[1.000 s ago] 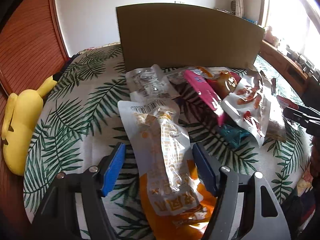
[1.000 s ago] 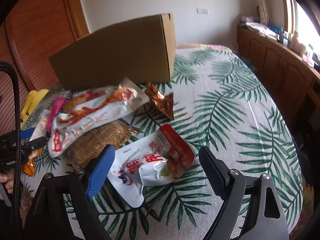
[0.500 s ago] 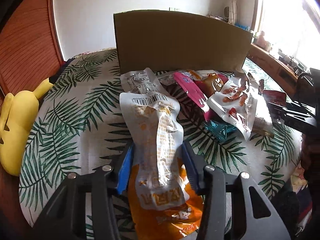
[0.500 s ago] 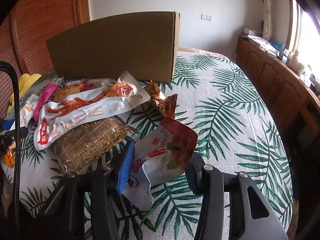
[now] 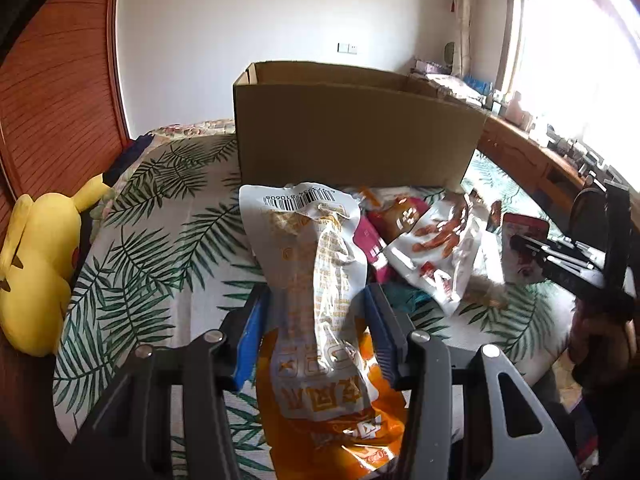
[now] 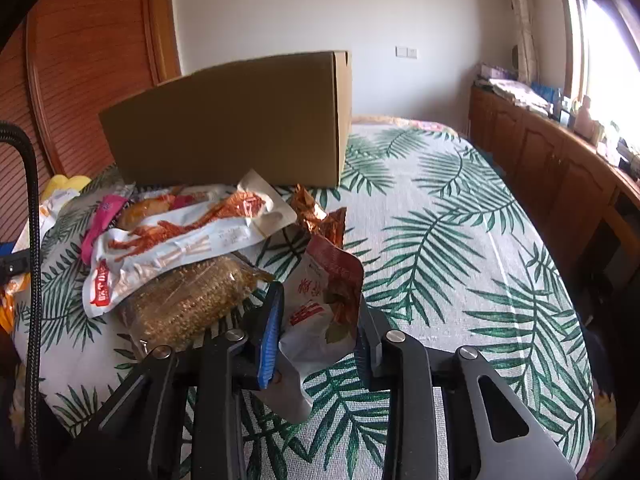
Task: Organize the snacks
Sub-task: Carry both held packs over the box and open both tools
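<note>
Orange-and-white snack packet (image 5: 320, 320) sits clamped between my left gripper (image 5: 318, 320) pads, its barcode end lifted toward the pile. My right gripper (image 6: 318, 320) is closing, both pads pressing a crumpled red-and-white pouch (image 6: 320, 304) just beside the grain bar pack (image 6: 188, 304). Beyond the heap, the cardboard box (image 5: 352, 136) stands open on the palm-leaf cloth (image 6: 460, 240).
</note>
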A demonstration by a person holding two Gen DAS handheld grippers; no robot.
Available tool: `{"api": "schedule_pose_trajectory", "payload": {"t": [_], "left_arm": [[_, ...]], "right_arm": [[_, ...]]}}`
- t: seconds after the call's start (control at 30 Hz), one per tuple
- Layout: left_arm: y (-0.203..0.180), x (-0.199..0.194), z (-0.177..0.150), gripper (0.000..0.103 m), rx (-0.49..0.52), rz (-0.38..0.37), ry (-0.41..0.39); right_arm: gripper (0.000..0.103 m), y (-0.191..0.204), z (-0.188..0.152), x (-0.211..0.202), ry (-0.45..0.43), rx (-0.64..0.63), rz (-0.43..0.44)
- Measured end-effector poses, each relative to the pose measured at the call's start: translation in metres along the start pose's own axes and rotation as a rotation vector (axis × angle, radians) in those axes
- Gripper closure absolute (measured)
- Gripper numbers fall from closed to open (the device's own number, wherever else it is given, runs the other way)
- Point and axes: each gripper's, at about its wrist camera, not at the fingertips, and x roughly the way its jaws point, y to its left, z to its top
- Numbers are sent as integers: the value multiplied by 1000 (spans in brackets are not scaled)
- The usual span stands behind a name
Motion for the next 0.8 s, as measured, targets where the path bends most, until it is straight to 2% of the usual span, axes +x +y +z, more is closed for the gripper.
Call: {"api": "schedule_pose_trajectory", "payload": {"t": [0.07, 0.13, 0.23, 0.5, 0.8], "left_arm": [[-1, -4, 4, 55, -12, -6, -16], [-5, -7, 7, 55, -10, -12, -31], [-10, -11, 13, 55, -3, -26, -48], [-20, -8, 35, 55, 25, -54, -75], [-26, 7, 73, 55, 57, -80, -91]], "right_arm": [[75, -2, 0, -2, -16, 13, -4], [82, -5, 0, -6, -38, 35, 17], [84, -10, 1, -8, -43, 59, 34], [95, -11, 13, -25, -86, 38, 52], [96, -11, 41, -41, -117, -34, 46]]}}
